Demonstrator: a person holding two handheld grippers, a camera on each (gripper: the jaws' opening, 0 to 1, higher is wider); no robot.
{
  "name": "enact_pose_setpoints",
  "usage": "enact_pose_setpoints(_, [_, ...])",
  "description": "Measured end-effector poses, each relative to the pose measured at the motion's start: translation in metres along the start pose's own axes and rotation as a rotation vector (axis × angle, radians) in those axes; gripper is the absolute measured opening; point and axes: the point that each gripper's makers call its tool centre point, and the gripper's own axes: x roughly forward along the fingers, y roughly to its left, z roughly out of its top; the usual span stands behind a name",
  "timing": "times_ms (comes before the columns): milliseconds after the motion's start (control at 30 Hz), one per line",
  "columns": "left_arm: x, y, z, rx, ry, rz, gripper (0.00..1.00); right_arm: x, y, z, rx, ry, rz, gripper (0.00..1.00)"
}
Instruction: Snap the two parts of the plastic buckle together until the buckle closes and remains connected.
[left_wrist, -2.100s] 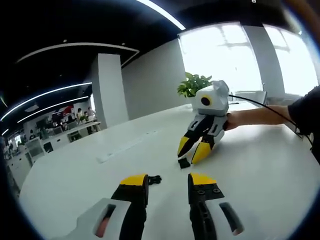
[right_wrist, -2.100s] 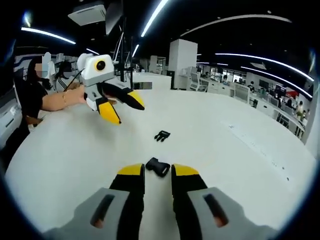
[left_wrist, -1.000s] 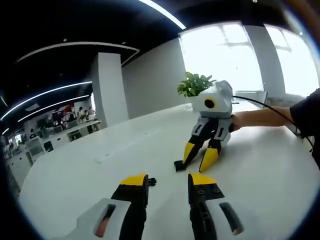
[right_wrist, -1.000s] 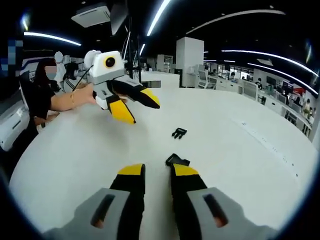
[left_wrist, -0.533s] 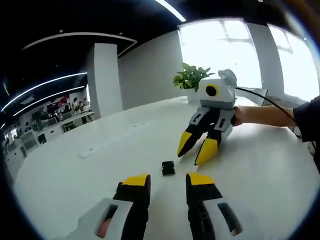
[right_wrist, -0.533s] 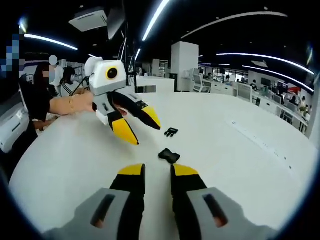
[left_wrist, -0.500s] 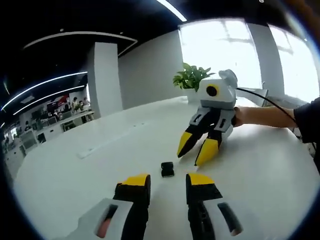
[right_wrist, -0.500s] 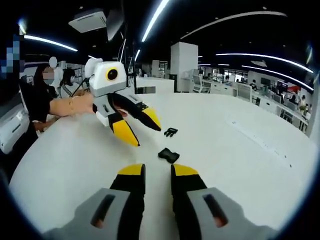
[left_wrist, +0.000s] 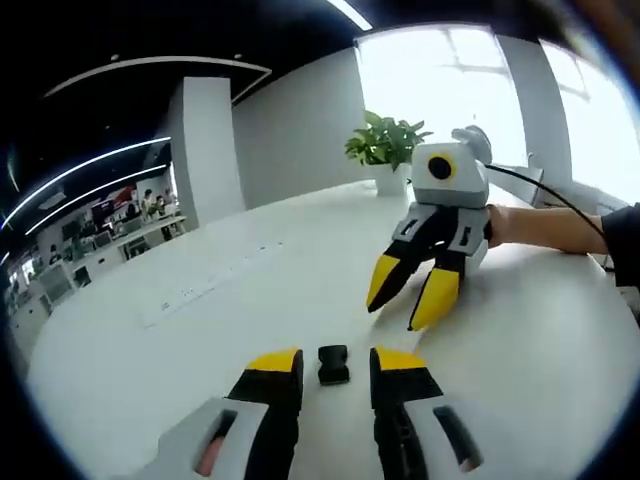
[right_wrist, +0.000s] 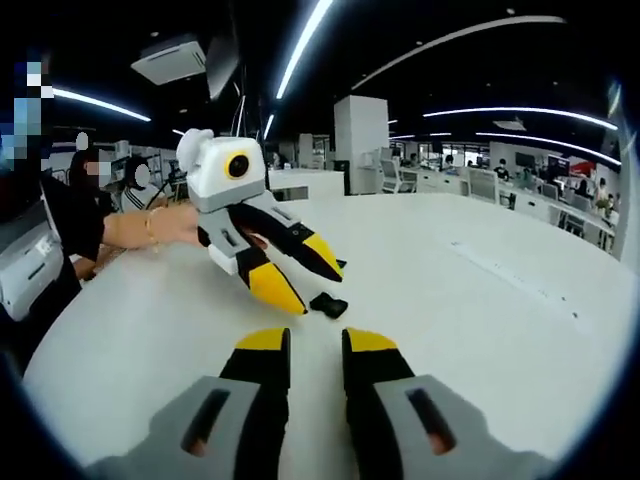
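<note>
Between the yellow tips of the left hand-held gripper (left_wrist: 335, 362), in the left gripper view, lay one black buckle part (left_wrist: 333, 364), flat on the white surface (left_wrist: 180, 330). The jaws stood apart, one on each side of the part, and I could not tell whether either touched it; nothing was gripped. Ahead and to the right the right hand-held gripper (left_wrist: 412, 295) hung above the surface, tips pointing down and spread, with nothing between them. A potted plant (left_wrist: 385, 150) stood far beyond it.

Just ahead of the right hand-held gripper (right_wrist: 315, 342), in the right gripper view, a black buckle part (right_wrist: 328, 304) lay on the surface (right_wrist: 480, 300), beyond the jaws and not between them. Those jaws were parted by a narrow gap and empty. The left hand-held gripper (right_wrist: 305, 275) came in from the left, its spread tips right beside that part. A darker bit showed just behind its upper tip; whether that was the second buckle part was too hidden to say.

By my reading the task was barely begun: neither part was held, nothing was joined, and grasping, aligning and snapping all remained.

The left gripper view gave the clear look at a part sitting between jaws; the right gripper view gave the person's forearm (right_wrist: 150, 228) and office desks behind.
</note>
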Motion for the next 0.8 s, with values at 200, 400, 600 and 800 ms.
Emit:
enact_pose_setpoints(200, [0.0022,0.0012,-0.0046,-0.025,0.019,-0.010,0.24,0.0019,0.0005,0.0001,0.000,-0.001,0.006,0.20])
enact_pose_setpoints(400, [0.0036,-0.0002,-0.0050,-0.045,0.016,-0.022,0.23,0.0001,-0.0032,0.0013,0.008,-0.010,0.001,0.20])
enact_pose_setpoints(600, [0.0054,-0.0023,-0.0085,-0.045,0.030,-0.028,0.20,-0.0030,-0.0048,0.0040,0.023,-0.030,-0.004,0.20])
enact_pose_setpoints(800, [0.0045,-0.0038,-0.0087,-0.054,0.033,-0.036,0.19,-0.0046,-0.0065,0.0045,0.031,-0.037,-0.008,0.20])
